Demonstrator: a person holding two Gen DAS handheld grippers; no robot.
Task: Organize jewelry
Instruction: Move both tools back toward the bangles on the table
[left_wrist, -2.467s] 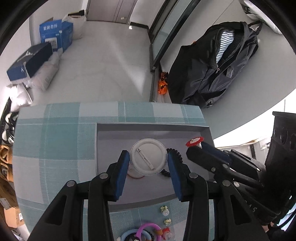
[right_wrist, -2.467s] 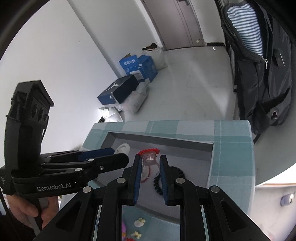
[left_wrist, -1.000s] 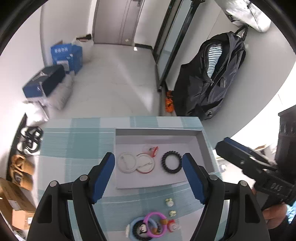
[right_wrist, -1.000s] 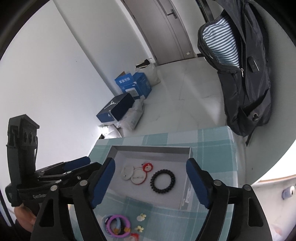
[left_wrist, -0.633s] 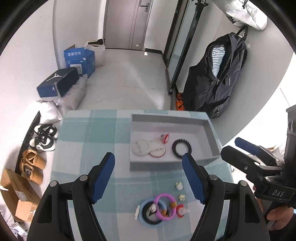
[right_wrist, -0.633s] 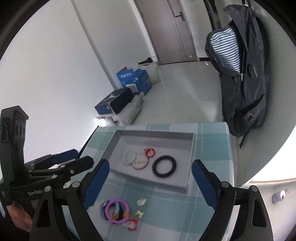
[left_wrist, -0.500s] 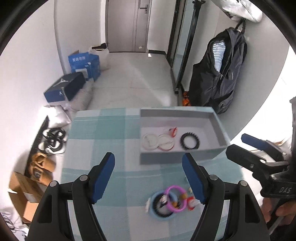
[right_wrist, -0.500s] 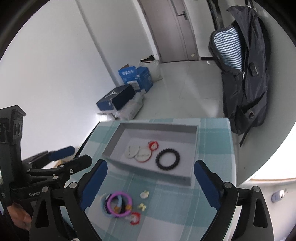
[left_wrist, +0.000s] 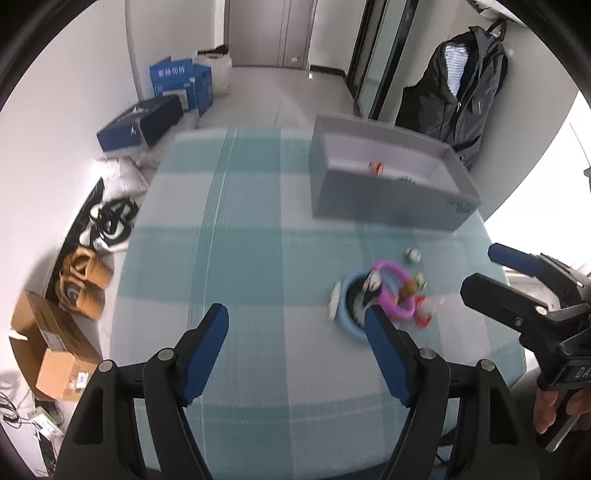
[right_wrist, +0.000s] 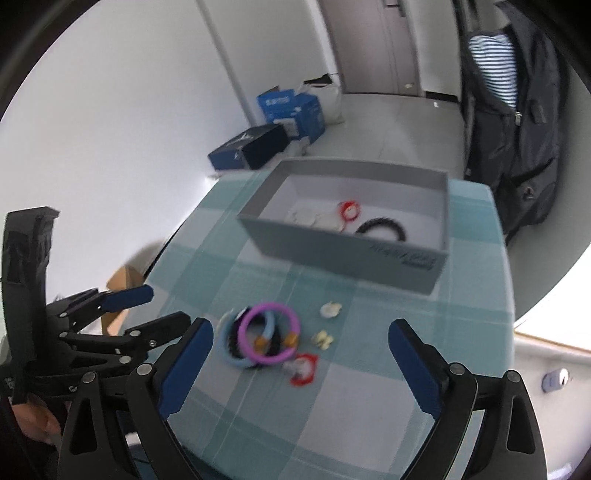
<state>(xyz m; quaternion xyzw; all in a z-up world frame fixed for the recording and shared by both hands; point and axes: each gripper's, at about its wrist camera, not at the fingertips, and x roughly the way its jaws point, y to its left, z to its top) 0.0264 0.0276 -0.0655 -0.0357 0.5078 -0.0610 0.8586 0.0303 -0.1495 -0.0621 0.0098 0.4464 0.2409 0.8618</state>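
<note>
A grey box stands at the far side of the checked tablecloth. It holds a red ring, a black hair tie and white discs. Nearer lies a pile with a pink bracelet on a blue ring, plus a red ring and two small pale earrings. My right gripper is open wide above the pile, holding nothing. My left gripper is open and empty, with the pile just past its right finger.
Each gripper shows in the other's view: the right one on a hand at the table's right edge, the left one at the left. Blue cartons, shoes and cardboard boxes lie on the floor; a dark backpack leans beyond the box.
Both grippers have pulled back from the grey box toward the near side of the table and sunk lower. The bracelet pile now sits close to their fingers. The right jaws have spread wider.
</note>
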